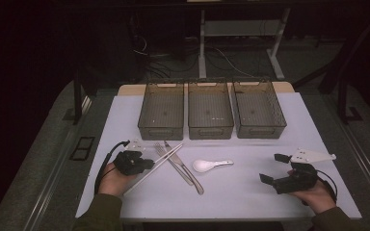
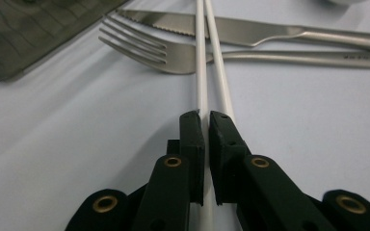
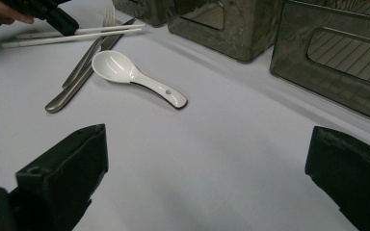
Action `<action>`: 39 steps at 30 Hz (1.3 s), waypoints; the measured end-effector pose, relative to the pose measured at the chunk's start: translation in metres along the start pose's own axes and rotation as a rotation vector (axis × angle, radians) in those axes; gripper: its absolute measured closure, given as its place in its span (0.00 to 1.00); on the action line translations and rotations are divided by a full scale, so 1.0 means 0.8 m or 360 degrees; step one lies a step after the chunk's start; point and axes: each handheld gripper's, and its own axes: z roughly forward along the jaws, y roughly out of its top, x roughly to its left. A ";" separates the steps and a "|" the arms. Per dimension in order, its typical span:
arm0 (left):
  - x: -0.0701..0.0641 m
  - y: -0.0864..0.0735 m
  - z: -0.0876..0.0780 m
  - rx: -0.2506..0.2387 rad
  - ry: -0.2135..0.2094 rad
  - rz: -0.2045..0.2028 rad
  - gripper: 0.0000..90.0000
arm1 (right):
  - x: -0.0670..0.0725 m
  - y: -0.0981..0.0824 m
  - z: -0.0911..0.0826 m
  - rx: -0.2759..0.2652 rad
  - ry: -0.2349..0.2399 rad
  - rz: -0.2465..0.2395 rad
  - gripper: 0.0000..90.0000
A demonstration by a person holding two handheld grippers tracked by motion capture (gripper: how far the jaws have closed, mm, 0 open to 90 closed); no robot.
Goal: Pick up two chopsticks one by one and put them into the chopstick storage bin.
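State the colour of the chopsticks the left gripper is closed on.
White; the chopsticks show best in the left gripper view, between that gripper's black jaws.

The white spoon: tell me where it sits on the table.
In the high view the white spoon lies near the table's middle, in front of the centre bin and just right of the knife and fork, untouched.
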 end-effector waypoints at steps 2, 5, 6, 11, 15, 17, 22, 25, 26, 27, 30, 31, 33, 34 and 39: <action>-0.001 0.002 -0.004 -0.0020 0.0001 0.0003 0.93 | 0.000 0.000 0.000 0.0002 -0.0001 -0.0001 0.02; -0.002 0.005 -0.009 -0.0051 -0.0002 0.0017 0.93 | 0.000 0.000 0.000 0.0003 -0.0001 -0.0001 0.02; -0.003 0.005 -0.010 -0.0056 -0.0002 0.0005 0.94 | 0.000 0.000 0.000 0.0003 -0.0001 -0.0001 0.02; -0.004 0.007 -0.015 -0.0077 -0.0002 0.0004 0.93 | 0.000 0.000 0.000 0.0002 0.0000 -0.0002 0.02; -0.006 0.010 -0.018 -0.0103 -0.0013 -0.0002 0.93 | 0.000 0.000 0.000 0.0002 0.0001 -0.0002 0.02; -0.007 0.010 -0.020 -0.0107 -0.0016 -0.0006 0.93 | 0.000 0.000 0.000 0.0000 0.0002 0.0002 0.02; -0.009 0.014 -0.025 -0.0132 -0.0016 -0.0003 0.93 | 0.000 0.000 0.000 -0.0001 0.0003 0.0002 0.02; -0.010 0.017 -0.027 -0.0142 -0.0025 0.0001 0.93 | 0.000 0.000 0.000 0.0001 0.0005 0.0002 0.02; -0.011 0.018 -0.027 -0.0145 -0.0027 0.0000 0.93 | 0.000 0.000 0.000 0.0001 0.0006 0.0002 0.01; -0.012 0.019 -0.028 -0.0140 -0.0026 -0.0002 0.93 | 0.000 0.000 0.001 0.0001 0.0007 0.0003 0.02; -0.014 0.022 -0.030 -0.0158 -0.0021 -0.0014 0.93 | 0.000 0.000 0.001 0.0001 0.0007 0.0006 0.02; -0.013 0.022 -0.031 -0.0157 -0.0021 -0.0006 0.93 | 0.000 0.000 0.001 0.0001 0.0007 0.0005 0.02; -0.014 0.023 -0.032 -0.0170 -0.0023 -0.0022 0.93 | 0.000 0.000 0.002 0.0000 0.0007 0.0007 0.02; -0.014 0.024 -0.033 -0.0172 -0.0022 -0.0020 0.93 | 0.000 0.000 0.002 -0.0002 0.0008 0.0006 0.01; -0.014 0.028 -0.038 -0.0200 -0.0018 -0.0024 0.93 | 0.003 -0.001 0.009 -0.0002 0.0024 -0.0015 0.02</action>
